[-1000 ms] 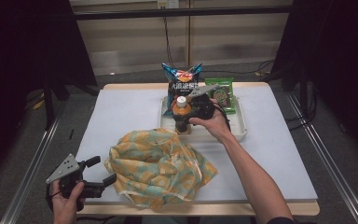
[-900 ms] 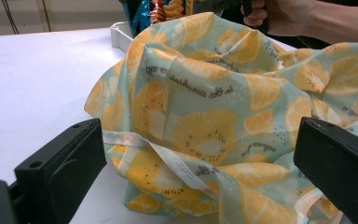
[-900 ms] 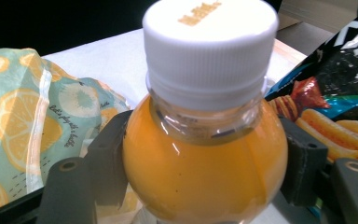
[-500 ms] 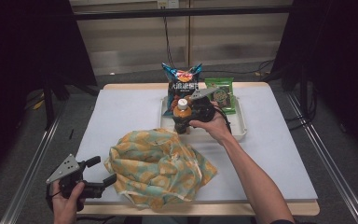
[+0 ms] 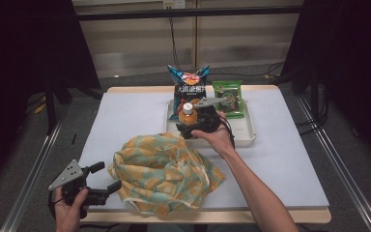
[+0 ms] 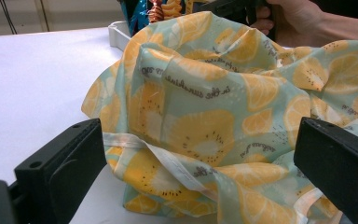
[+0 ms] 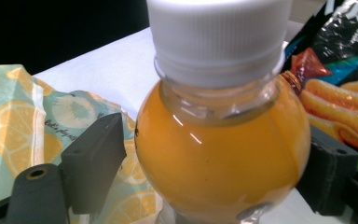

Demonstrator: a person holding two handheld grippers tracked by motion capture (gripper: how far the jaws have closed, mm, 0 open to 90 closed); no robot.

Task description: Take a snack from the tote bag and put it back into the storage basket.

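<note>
Landmark = tray (image 5: 251, 137), far-centre of table (image 5: 125, 125).

Bag (image 5: 162, 174): big lemon-print cloth heap on the table just in front of the tray, near edge, mouth crumpled, no clear opening visible. Risk: if the bottle goes in next, it lands on folded cloth and rolls off instead of dropping in. Cause = nobody holding the mouth open.

Chip bag (image 5: 189, 89) + green packet (image 5: 228, 99): at the tray's back, chips standing directly behind the bottle. Risk: a lift w/ backward swing knocks the chips over.

Bottle (image 5: 187, 116): orange drink, white cap, upright at the tray's front-left part, between the jaws of the right gripper (image 5: 193, 123). Jaws have just been opening, now spread wide. In the right gripper view there's a gap on one side; other jaw sits at the bottle's edge, contact unclear. Looks like no real squeeze. Risk: lift now = slips out or tips; round body + off-centre close would squirt it sideways.

Left gripper (image 5: 107, 180): well in front of the tray, at the bag's left edge, jaws spread, nothing pinched, cloth just ahead. Risk: grabs too much cloth, or both layers, and seals the mouth.
</note>
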